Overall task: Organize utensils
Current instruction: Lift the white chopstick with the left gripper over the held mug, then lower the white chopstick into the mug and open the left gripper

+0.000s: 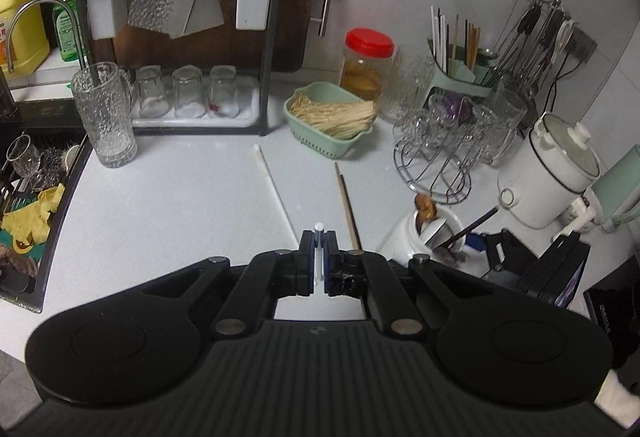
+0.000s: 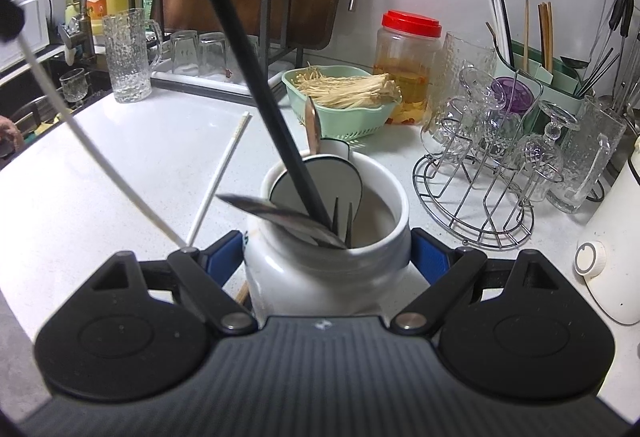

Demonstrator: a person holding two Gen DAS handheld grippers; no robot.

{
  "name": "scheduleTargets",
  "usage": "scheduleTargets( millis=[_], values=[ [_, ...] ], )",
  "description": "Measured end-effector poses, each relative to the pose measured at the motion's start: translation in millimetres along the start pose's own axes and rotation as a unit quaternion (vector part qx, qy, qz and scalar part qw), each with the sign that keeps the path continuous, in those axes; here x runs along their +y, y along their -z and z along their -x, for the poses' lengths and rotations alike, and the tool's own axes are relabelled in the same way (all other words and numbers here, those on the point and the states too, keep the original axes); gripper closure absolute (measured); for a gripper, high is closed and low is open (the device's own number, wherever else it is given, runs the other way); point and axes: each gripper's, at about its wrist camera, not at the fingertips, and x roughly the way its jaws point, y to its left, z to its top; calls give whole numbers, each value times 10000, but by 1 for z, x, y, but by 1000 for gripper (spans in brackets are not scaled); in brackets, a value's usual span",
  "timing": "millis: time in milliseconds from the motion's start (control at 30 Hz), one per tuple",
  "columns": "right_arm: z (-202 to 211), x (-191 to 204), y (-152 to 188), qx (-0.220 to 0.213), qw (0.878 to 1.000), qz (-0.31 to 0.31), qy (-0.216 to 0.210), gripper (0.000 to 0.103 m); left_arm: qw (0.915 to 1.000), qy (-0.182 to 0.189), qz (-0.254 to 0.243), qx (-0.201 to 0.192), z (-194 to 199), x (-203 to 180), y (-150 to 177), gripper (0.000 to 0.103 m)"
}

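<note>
The white ceramic utensil jar (image 2: 326, 261) stands on the pale speckled desk (image 2: 120, 173) between the blue-padded jaws of the right hand-held gripper (image 2: 326, 249). Its lower body is hidden behind that tool's black ribbed housing, and whether the pads actually press on its glazed sides cannot be told; the jaws stand wide, one on each flank. Inside it lean a long black chopstick (image 2: 256, 77), cut off at the top edge, a blurred metal spoon (image 2: 280, 217), dark fork tines and a wooden handle.

The left hand-held gripper (image 1: 319, 237) is closed tight on a slim white chopstick (image 1: 319, 233), seen nearly end-on, so most of its length is hidden in that view; from the right wrist it shows as a blurred pale rod slanting up left. The jar sits just right of this gripper.

A second white chopstick (image 1: 276, 189) and two thin wooden chopsticks (image 1: 347, 205) lie flat on the desk ahead.
</note>
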Motion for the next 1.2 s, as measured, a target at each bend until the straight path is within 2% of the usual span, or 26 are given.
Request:
scheduleTargets(
  millis=[467,833,1200],
  values=[
    [1,1,1,-3,10000,-7,13,12,9971,479,-274,-533,40,-29,-59,99],
    [1,1,2,-42,10000,-29,31,12,9876,928,-786,-992,81,-72,-101,99],
    [2,2,2,-51,10000,-33,36,12,9821,1227,-1178,-807,57,-103,-102,99]
  ],
)
